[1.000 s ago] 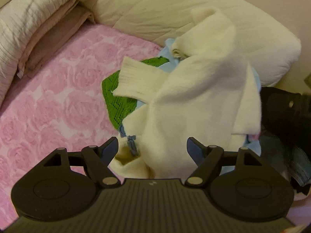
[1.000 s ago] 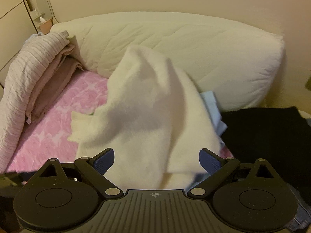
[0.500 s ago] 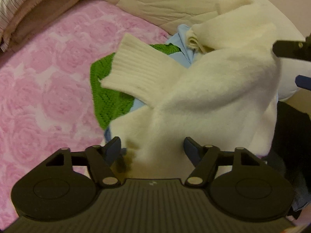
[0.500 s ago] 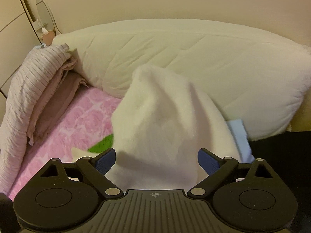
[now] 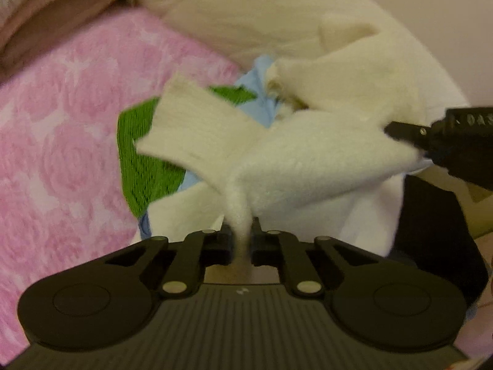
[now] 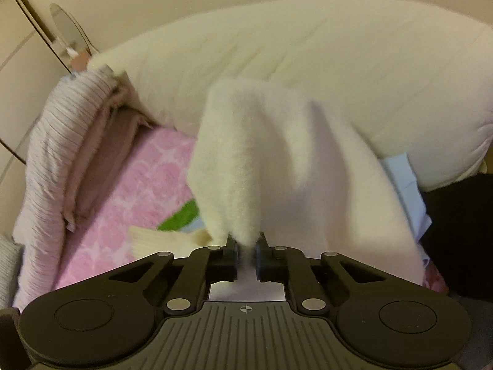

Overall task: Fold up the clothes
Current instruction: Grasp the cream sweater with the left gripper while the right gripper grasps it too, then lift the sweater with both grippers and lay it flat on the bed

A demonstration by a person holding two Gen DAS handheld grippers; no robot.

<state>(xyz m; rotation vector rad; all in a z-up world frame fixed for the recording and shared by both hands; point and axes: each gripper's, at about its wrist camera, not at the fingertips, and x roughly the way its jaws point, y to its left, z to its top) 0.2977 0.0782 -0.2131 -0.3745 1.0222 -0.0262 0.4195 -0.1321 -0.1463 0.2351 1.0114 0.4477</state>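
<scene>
The left gripper (image 5: 241, 236) is clamped on a fold of the cream sweater (image 5: 311, 166), and the right gripper (image 6: 246, 251) pinches another fold of it. From the left fingers the sweater spreads toward 1 o'clock, with one ribbed sleeve (image 5: 197, 126) pointing to 11 o'clock. Under it lie a green knit (image 5: 141, 166) and something light blue (image 5: 262, 92), perhaps a shirt; the blur makes it unclear. All rest on a pink bedcover (image 5: 61, 141), with a pillow (image 6: 308, 61) at 12 o'clock.
</scene>
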